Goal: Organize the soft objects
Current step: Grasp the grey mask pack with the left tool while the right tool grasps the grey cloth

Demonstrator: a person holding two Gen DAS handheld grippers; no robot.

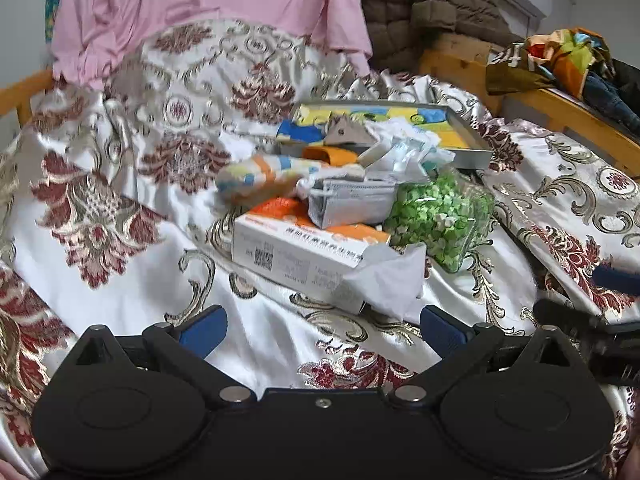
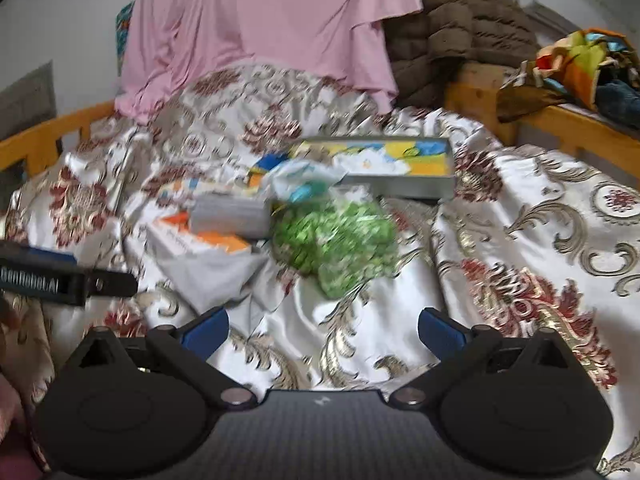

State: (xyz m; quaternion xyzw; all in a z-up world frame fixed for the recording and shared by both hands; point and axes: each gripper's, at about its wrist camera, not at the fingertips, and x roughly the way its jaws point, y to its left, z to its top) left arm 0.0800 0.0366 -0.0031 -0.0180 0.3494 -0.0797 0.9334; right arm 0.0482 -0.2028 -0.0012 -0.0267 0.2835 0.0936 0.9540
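Two grippers, my left gripper (image 1: pixel 322 330) and right gripper (image 2: pixel 323 330), hover with jaws spread wide and empty above the floral satin bedspread (image 1: pixel 120 272). Ahead lies a pile: a clear bag of green paper stars (image 2: pixel 336 240), a folded grey cloth (image 1: pixel 352 200), and a white-and-orange cardboard box (image 1: pixel 296 248).

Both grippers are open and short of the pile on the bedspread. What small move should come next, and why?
Probably ease the left gripper forward toward the grey folded cloth atop the orange-and-white box. It lies uppermost and nearly straight ahead, so it looks free to lift. The right gripper, also open and holding nothing, faces the bag of green pieces.
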